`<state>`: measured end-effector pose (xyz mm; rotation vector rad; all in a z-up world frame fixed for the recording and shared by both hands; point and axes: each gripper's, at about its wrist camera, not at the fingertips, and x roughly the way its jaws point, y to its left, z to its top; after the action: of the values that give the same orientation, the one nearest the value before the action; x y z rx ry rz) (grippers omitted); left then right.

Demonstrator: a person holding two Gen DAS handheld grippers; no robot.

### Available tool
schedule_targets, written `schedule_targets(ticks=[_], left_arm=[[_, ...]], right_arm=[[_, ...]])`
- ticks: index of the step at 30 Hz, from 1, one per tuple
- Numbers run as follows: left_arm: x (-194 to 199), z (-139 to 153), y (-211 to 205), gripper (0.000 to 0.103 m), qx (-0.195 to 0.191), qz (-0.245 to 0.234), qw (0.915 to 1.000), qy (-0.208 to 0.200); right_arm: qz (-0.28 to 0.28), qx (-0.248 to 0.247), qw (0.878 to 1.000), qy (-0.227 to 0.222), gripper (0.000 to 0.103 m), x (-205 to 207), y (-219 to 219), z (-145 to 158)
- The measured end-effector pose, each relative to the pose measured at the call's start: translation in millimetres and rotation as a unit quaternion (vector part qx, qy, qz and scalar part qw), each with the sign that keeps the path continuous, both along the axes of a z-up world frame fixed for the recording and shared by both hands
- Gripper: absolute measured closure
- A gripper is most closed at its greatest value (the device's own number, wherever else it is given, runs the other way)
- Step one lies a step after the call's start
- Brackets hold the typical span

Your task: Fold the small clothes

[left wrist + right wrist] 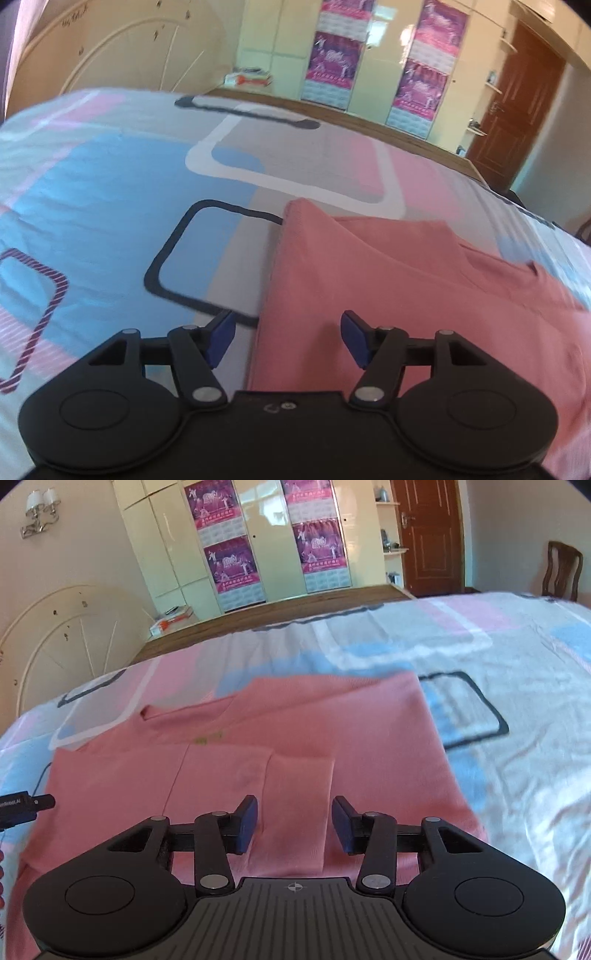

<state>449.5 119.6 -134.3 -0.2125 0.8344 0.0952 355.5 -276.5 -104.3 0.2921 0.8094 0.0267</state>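
A pink T-shirt (388, 295) lies partly folded on the patterned bedsheet (110, 206). In the left wrist view my left gripper (288, 338) hovers open over the shirt's left folded edge, with nothing pressed between its blue pads (221, 338). In the right wrist view the pink T-shirt (295, 731) fills the middle, with a sleeve folded in over its front. My right gripper (294, 825) stands open just above that folded sleeve (295, 812), its pads apart on either side of the cloth strip and not pinching it.
The bedsheet (498, 657) spreads far to the right. A cream headboard (66, 635) stands at the left, a wooden bed edge (258, 616) and wardrobe with posters (229, 565) behind. A black cable plug (26, 806) juts in at the left. A chair (561, 572) stands far right.
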Motion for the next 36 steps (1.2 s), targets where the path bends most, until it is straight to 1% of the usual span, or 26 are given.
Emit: schedule_targets(ticks=[2, 4, 5, 6, 7, 8, 9, 10, 11, 13, 15, 16, 17, 18, 20, 21, 23, 25, 27, 28, 30, 32, 33, 34, 36], left_arm=[[13, -6, 5, 0.042, -0.008, 0.003, 0.9999, 0.005], [21, -8, 7, 0.043, -0.011, 0.005, 0.9999, -0.002], [24, -8, 6, 0.048, -0.012, 0.003, 0.9999, -0.005], [25, -8, 7, 0.061, -0.014, 0.001, 0.9998, -0.011], [27, -9, 9, 0.068, -0.016, 0.005, 0.9997, -0.016], [26, -9, 11, 0.083, -0.019, 0.011, 0.9996, -0.019], [26, -9, 14, 0.091, -0.024, 0.015, 0.9993, -0.023], [25, -9, 17, 0.091, -0.029, 0.019, 0.999, -0.027], [24, -8, 19, 0.093, -0.031, 0.024, 0.9987, -0.032], [21, -9, 21, 0.095, -0.029, 0.034, 0.9983, -0.039], [20, -12, 24, 0.097, -0.019, 0.052, 0.9975, -0.044], [21, -13, 27, 0.099, -0.014, 0.067, 0.9967, -0.043], [24, -14, 31, 0.103, -0.008, 0.081, 0.9962, -0.031], [25, -14, 35, 0.103, -0.017, 0.083, 0.996, -0.029], [24, -7, 31, 0.102, 0.009, 0.066, 0.9975, -0.025], [21, -2, 28, 0.094, 0.023, 0.055, 0.9977, -0.031], [11, 7, 22, 0.085, 0.029, 0.042, 0.9978, -0.043], [2, 16, 13, 0.082, 0.025, 0.025, 0.9983, -0.047], [-7, 21, 1, 0.08, 0.023, -0.001, 0.9988, -0.043], [-13, 24, -7, 0.078, 0.021, -0.015, 0.9987, -0.043], [-24, 25, -24, 0.067, 0.02, -0.043, 0.9981, -0.038], [-37, 22, -43, 0.061, 0.012, -0.069, 0.9971, -0.028], [-42, 18, -50, 0.059, 0.009, -0.081, 0.9964, -0.022], [-48, 14, -58, 0.058, 0.011, -0.093, 0.9955, -0.014], [-57, 3, -68, 0.058, 0.024, -0.105, 0.9942, -0.004]], right_arm=[[0.002, 0.01, 1.0, 0.013, 0.056, 14, -1, -6], [0.001, 0.012, 1.0, 0.027, 0.056, 26, -2, -13], [0.002, 0.016, 0.999, 0.031, 0.056, 31, -1, -17], [0.003, 0.02, 0.999, 0.035, 0.056, 35, 0, -21], [0.003, 0.018, 0.999, 0.035, 0.057, 36, 1, -23], [0.008, 0.012, 0.999, 0.03, 0.066, 37, 5, -22], [0.018, 0.006, 0.999, 0.026, 0.082, 38, 9, -22], [0.025, 0.006, 0.999, 0.024, 0.087, 39, 12, -22], [0.03, 0.004, 0.999, 0.02, 0.09, 39, 15, -20], [0.042, -0.01, 0.999, 0.001, 0.09, 39, 23, -14], [0.046, -0.036, 0.998, -0.017, 0.09, 39, 28, -11], [0.038, -0.057, 0.998, -0.009, 0.09, 41, 28, -16], [0.031, -0.073, 0.997, 0.005, 0.09, 43, 26, -22], [0.027, -0.074, 0.997, 0.013, 0.09, 44, 23, -27], [0.02, -0.06, 0.998, 0.009, 0.088, 40, 16, -24], [0.016, -0.057, 0.998, 0.004, 0.084, 37, 13, -20], [0.004, -0.059, 0.998, -0.009, 0.076, 32, 11, -12], [-0.004, -0.056, 0.998, -0.026, 0.072, 28, 10, -3], [-0.004, -0.046, 0.998, -0.034, 0.071, 25, 10, 5], [0.002, -0.04, 0.999, -0.036, 0.071, 25, 13, 8], [0.019, -0.03, 0.999, -0.035, 0.071, 24, 21, 12], [0.038, -0.026, 0.998, -0.03, 0.071, 24, 31, 12], [0.046, -0.025, 0.998, -0.028, 0.071, 22, 37, 10], [0.055, -0.027, 0.998, -0.023, 0.071, 20, 42, 8], [0.073, -0.042, 0.996, -0.014, 0.071, 15, 53, 2]])
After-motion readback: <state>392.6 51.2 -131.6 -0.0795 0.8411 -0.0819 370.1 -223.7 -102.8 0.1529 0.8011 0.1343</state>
